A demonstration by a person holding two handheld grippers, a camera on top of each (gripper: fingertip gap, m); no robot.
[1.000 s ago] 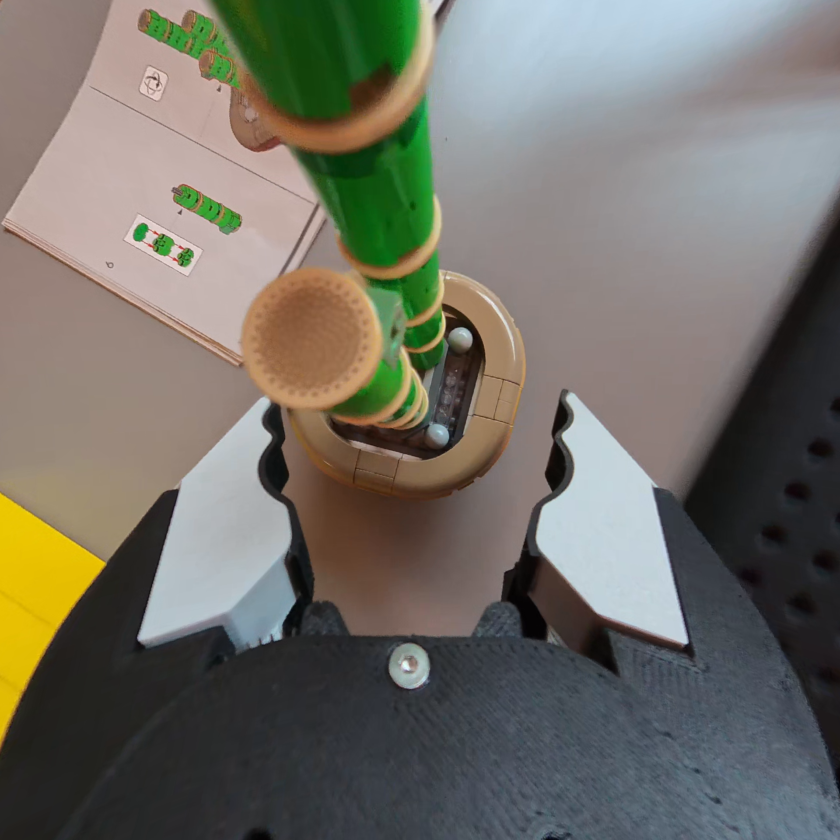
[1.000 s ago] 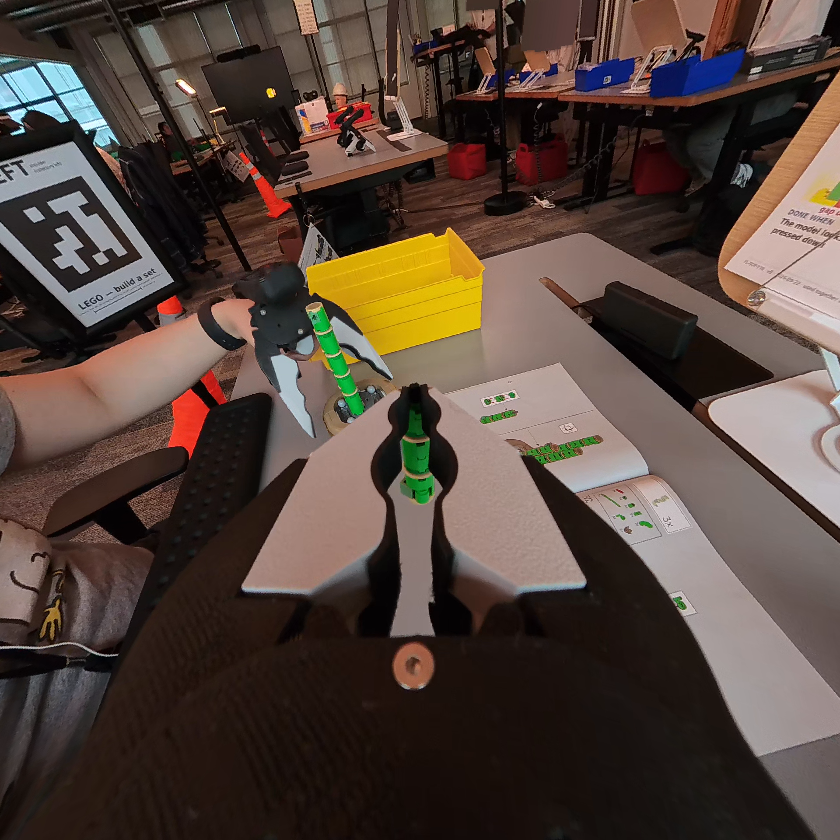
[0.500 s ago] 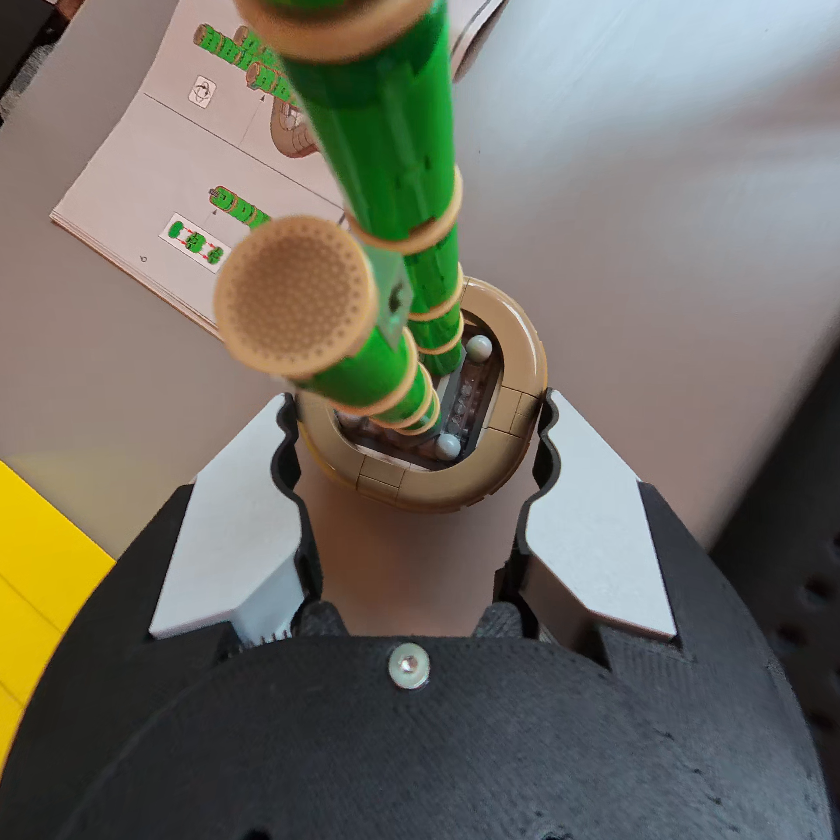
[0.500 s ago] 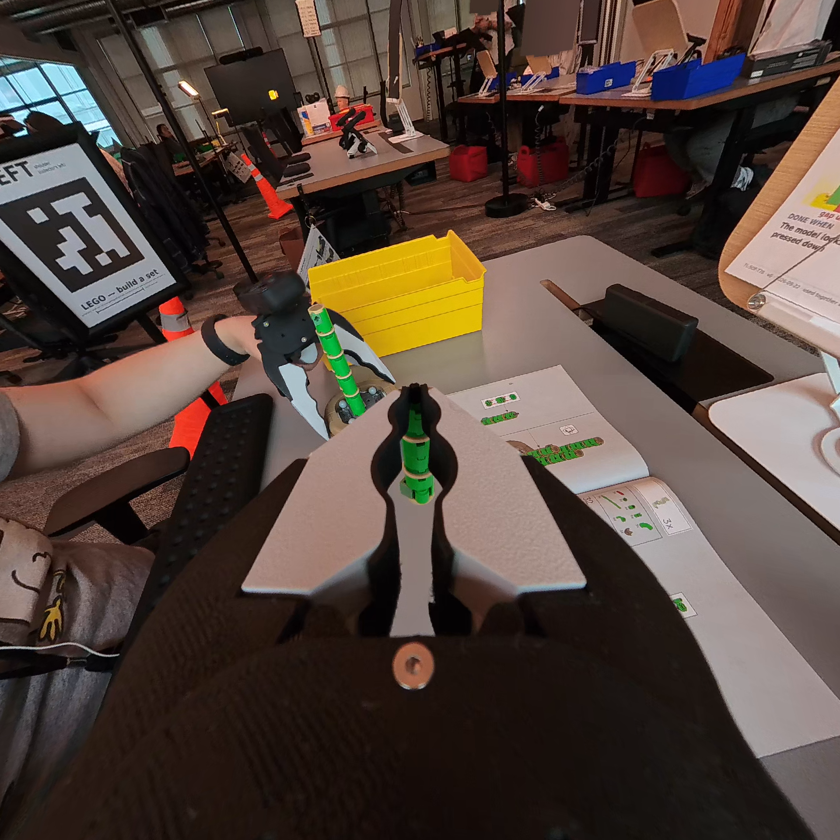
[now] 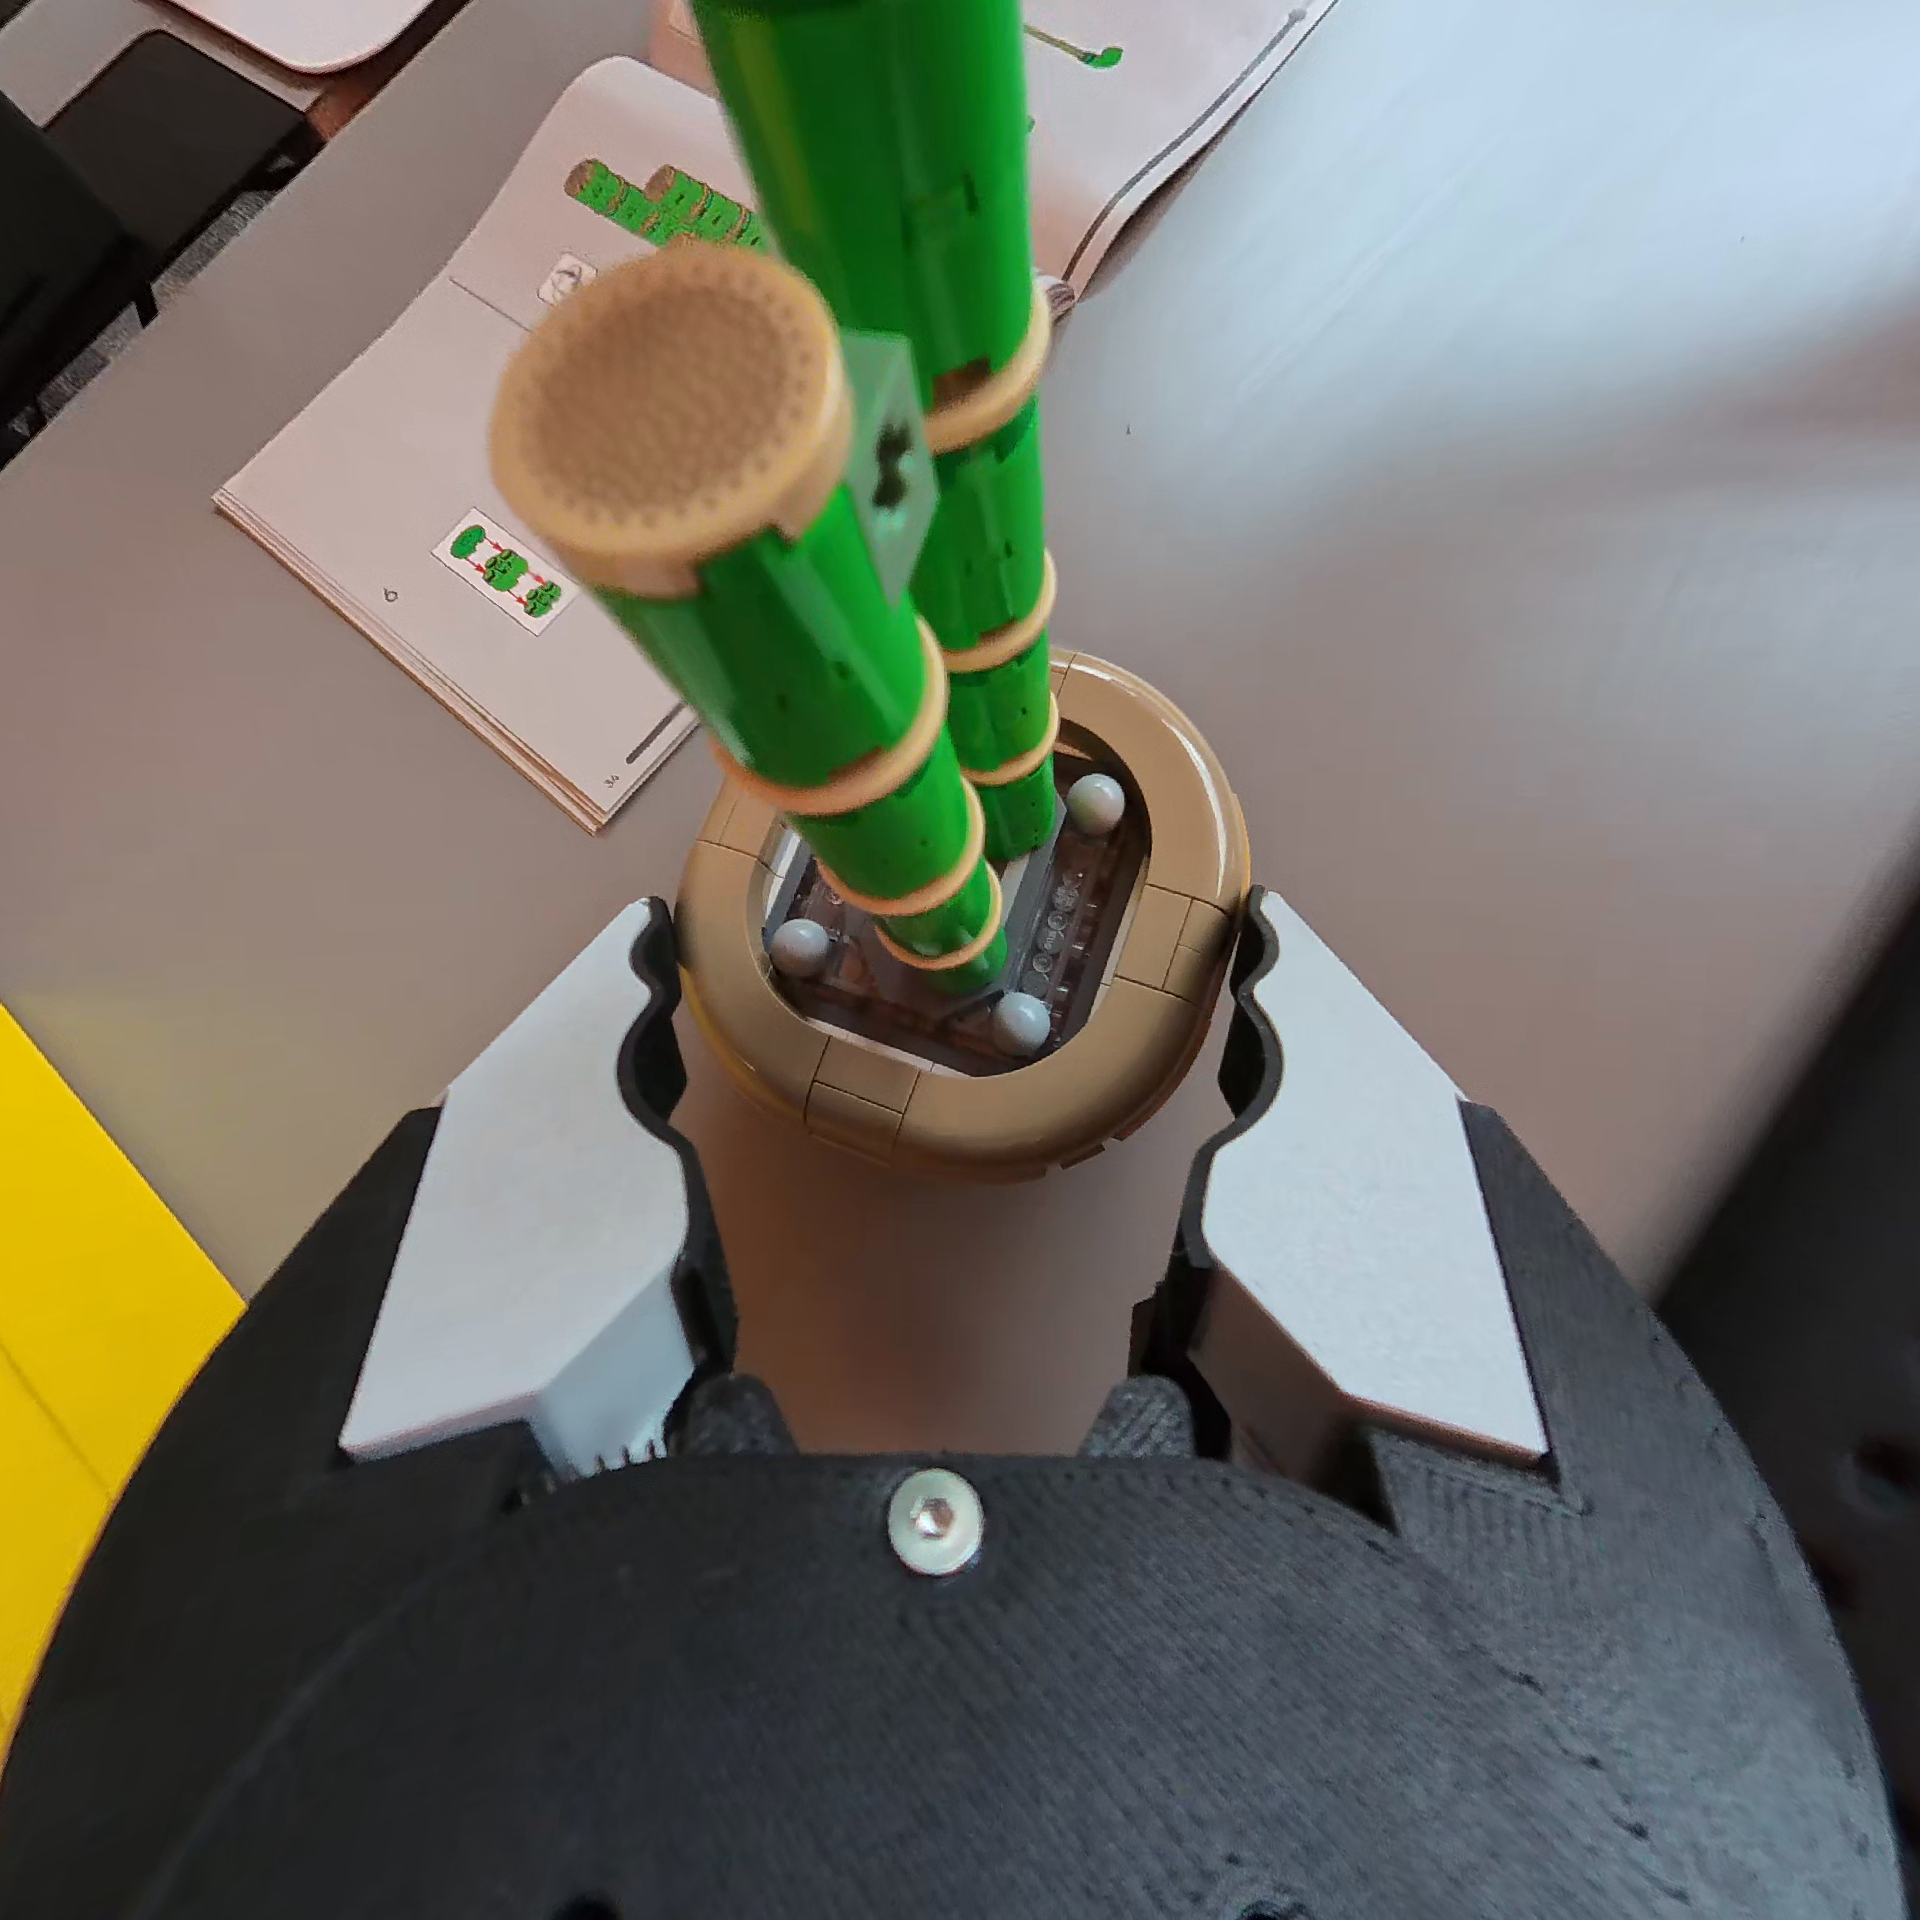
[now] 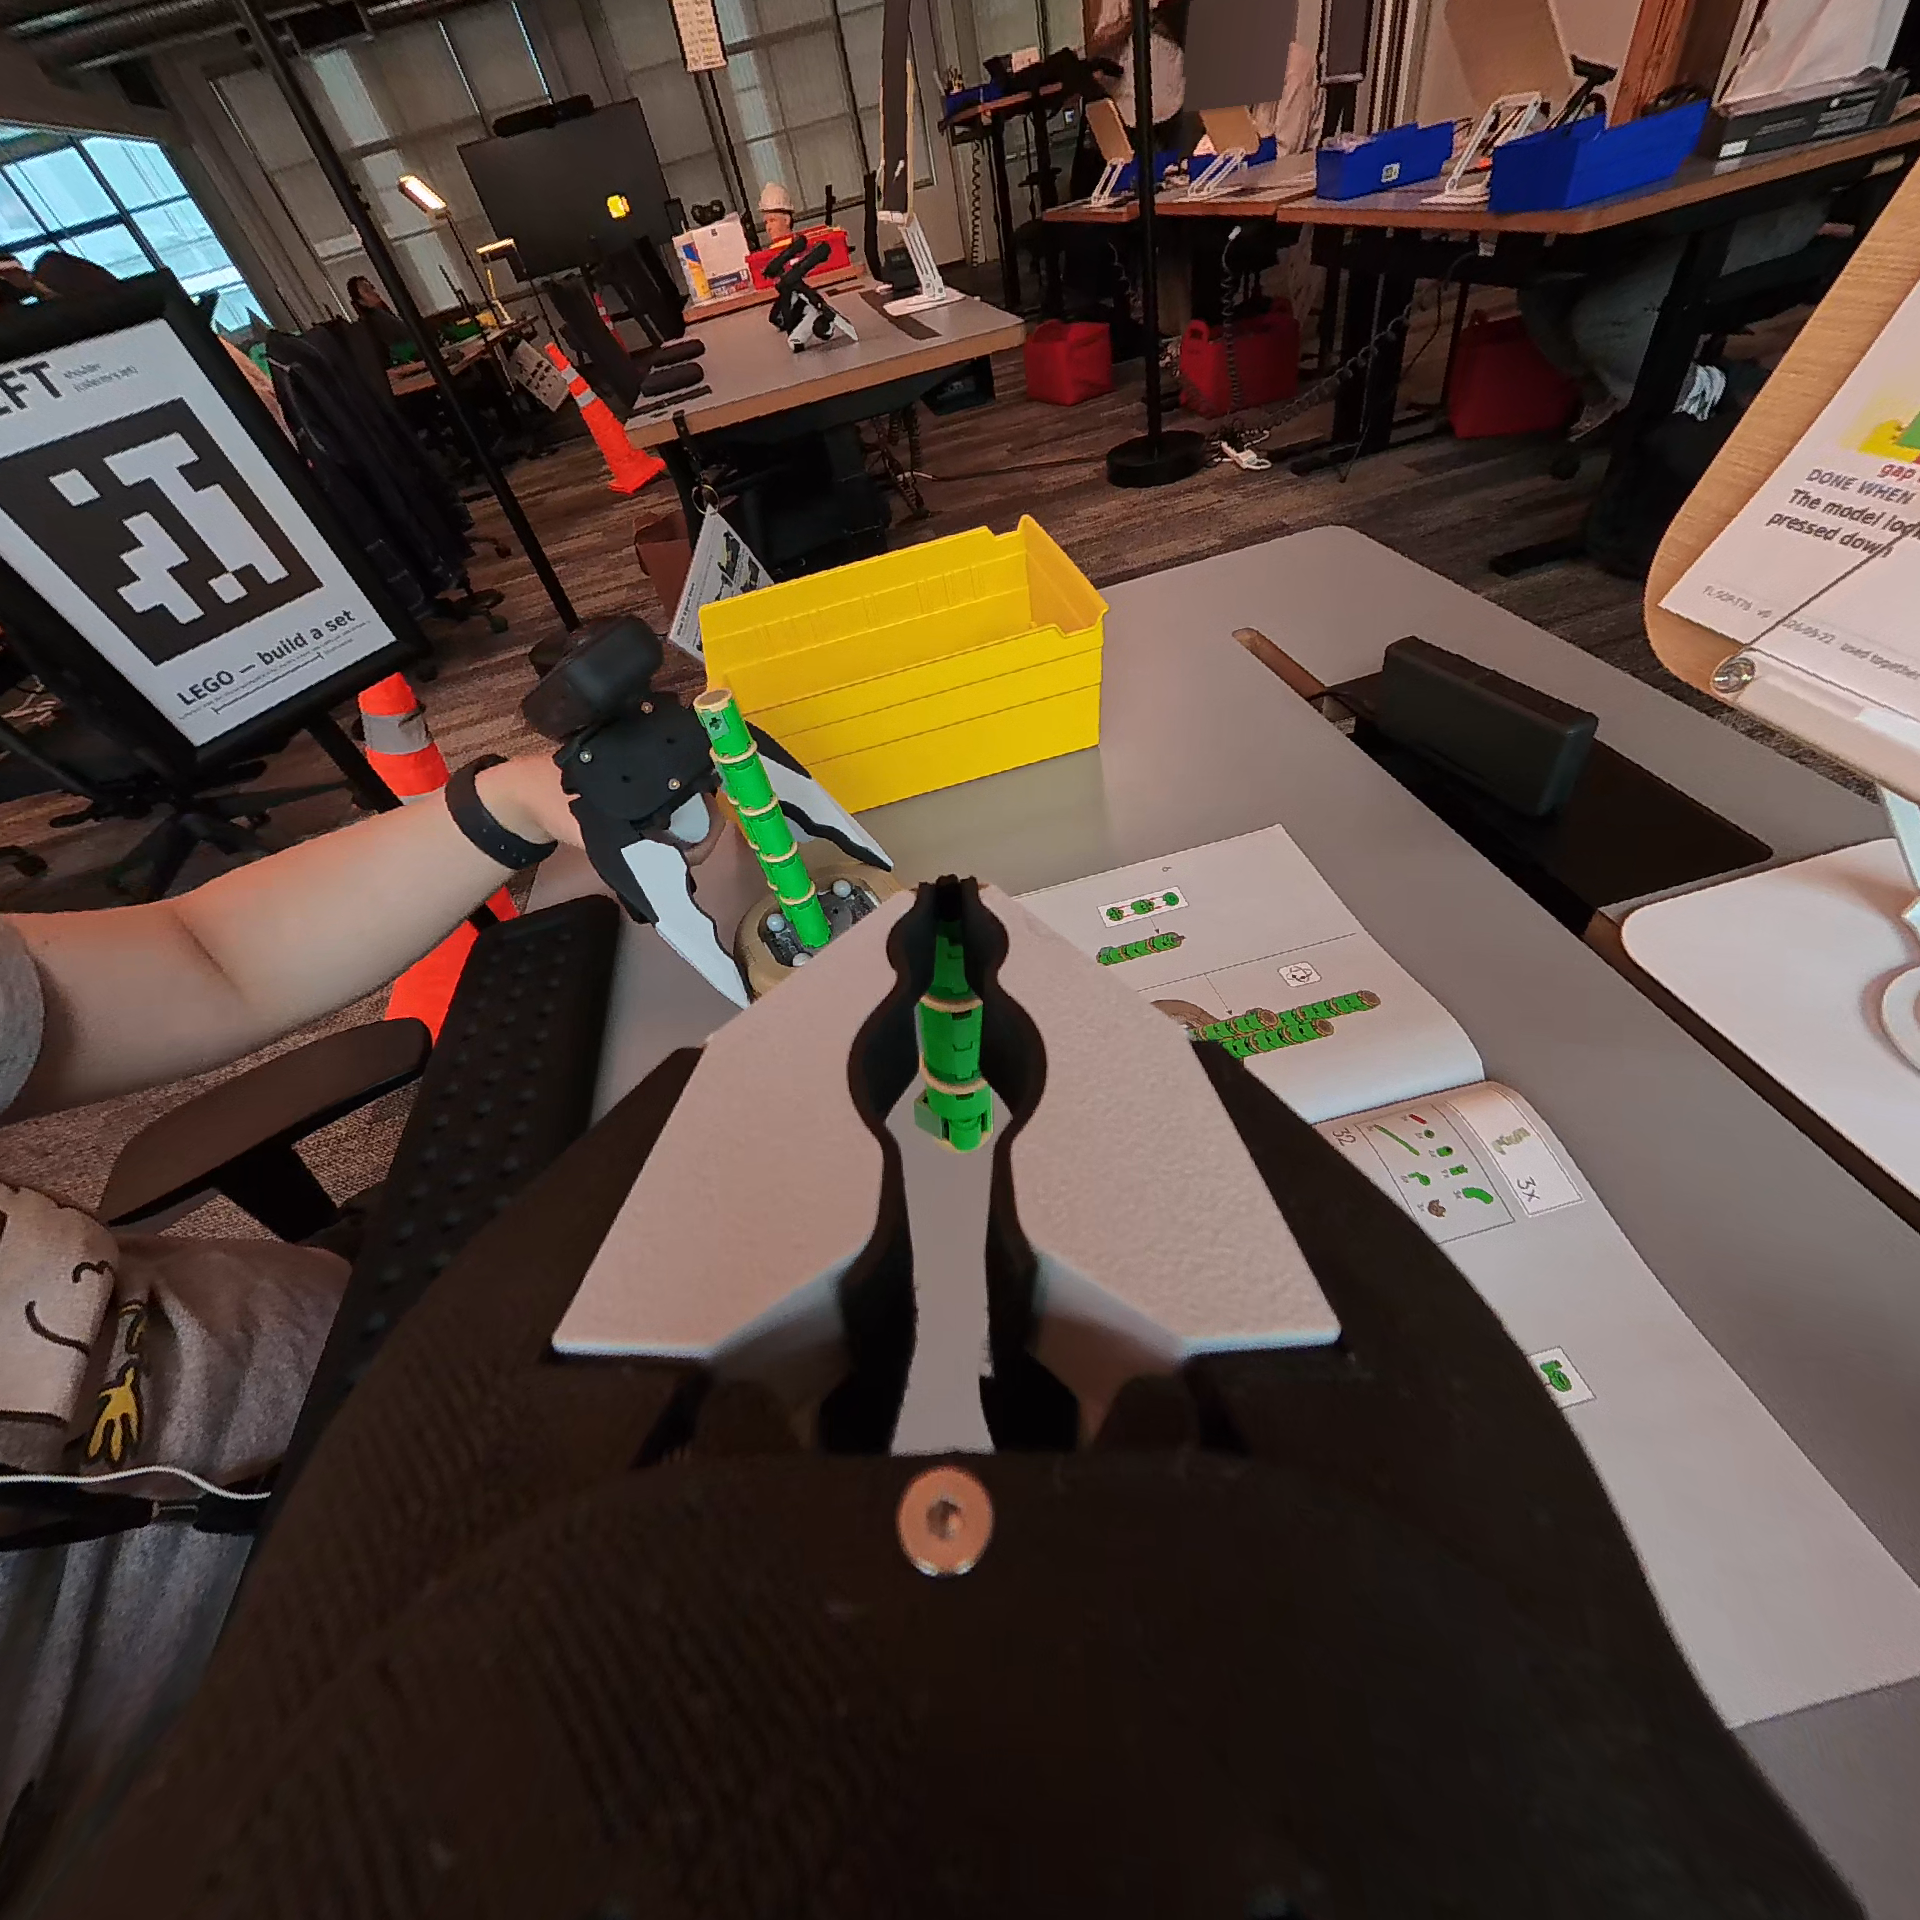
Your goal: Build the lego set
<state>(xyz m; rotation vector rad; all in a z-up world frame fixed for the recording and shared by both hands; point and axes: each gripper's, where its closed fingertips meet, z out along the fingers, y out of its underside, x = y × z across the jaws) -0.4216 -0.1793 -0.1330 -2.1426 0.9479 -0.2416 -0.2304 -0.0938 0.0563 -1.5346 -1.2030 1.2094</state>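
Observation:
A tan oval pot base (image 5: 1174, 831) stands on the grey table and holds two upright green bamboo stalks with tan rings. The short stalk (image 5: 790, 665) has a tan dotted cap. The tall stalk (image 5: 904, 208) runs out of the top of the left wrist view. My left gripper (image 5: 954, 935) looks down on the pot, its fingers pressed against the pot's two sides. From the right wrist view, the pot (image 6: 764, 961), the tall stalk (image 6: 764, 821) and my left gripper (image 6: 816, 930) sit ahead. My right gripper (image 6: 948, 894) is shut on a loose green stalk piece (image 6: 951, 1049) above the table.
An open instruction booklet (image 5: 416, 488) lies behind the pot; it is to the right in the right wrist view (image 6: 1247, 935). A yellow bin (image 6: 904, 665) stands at the back. A black perforated pad (image 6: 488, 1060) lies left, and a black box (image 6: 1486, 717) right. About 30 centimetres separates my left fingertips from my right.
My left gripper has come down and forward to the pot, and its jaws have narrowed onto the pot's sides. My right gripper still holds its stalk piece in place.

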